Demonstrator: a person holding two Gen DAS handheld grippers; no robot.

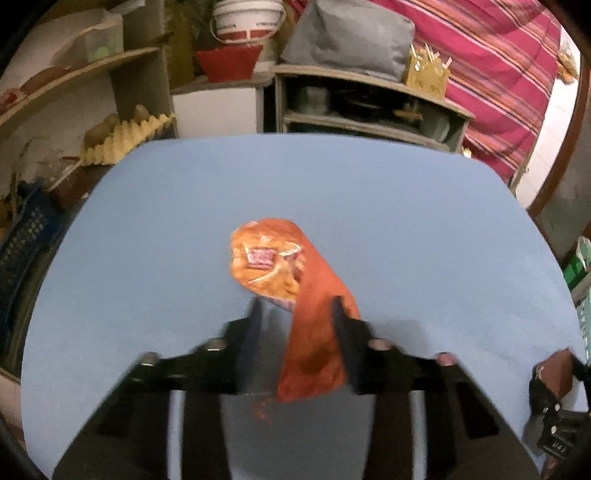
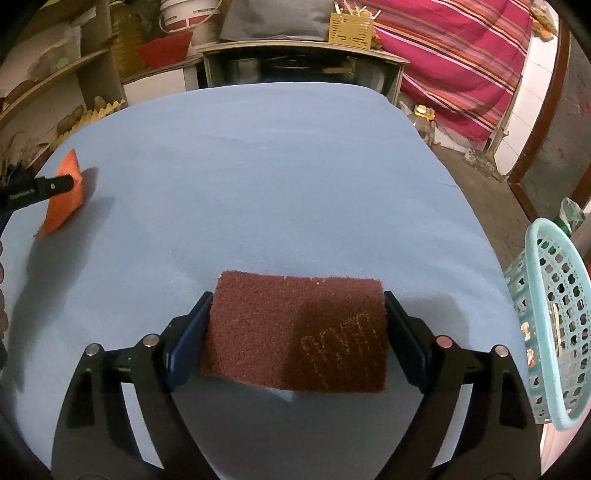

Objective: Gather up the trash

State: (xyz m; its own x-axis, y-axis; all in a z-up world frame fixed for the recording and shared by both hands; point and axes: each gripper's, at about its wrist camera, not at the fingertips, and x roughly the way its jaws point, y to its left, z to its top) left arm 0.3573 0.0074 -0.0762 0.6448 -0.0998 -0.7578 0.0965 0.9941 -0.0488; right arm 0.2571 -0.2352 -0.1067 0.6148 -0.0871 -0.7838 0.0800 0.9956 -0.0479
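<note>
An orange snack wrapper (image 1: 291, 288) stands between the fingers of my left gripper (image 1: 295, 306) over the blue table (image 1: 406, 221). The jaws are close around its lower part and seem to hold it. The wrapper also shows at the far left of the right wrist view (image 2: 64, 199), pinched by the left gripper (image 2: 55, 186). My right gripper (image 2: 297, 306) is shut on a maroon scouring pad (image 2: 295, 332), held flat just above the table (image 2: 277, 166). A light blue perforated basket (image 2: 554, 332) stands off the table's right edge.
Shelves with a yellow egg tray (image 1: 122, 136), a red pot (image 1: 229, 62) and a white bucket (image 1: 247, 18) stand behind the table. A striped red cloth (image 2: 461, 55) hangs at the back right. The right gripper and its pad show at the lower right (image 1: 554, 387).
</note>
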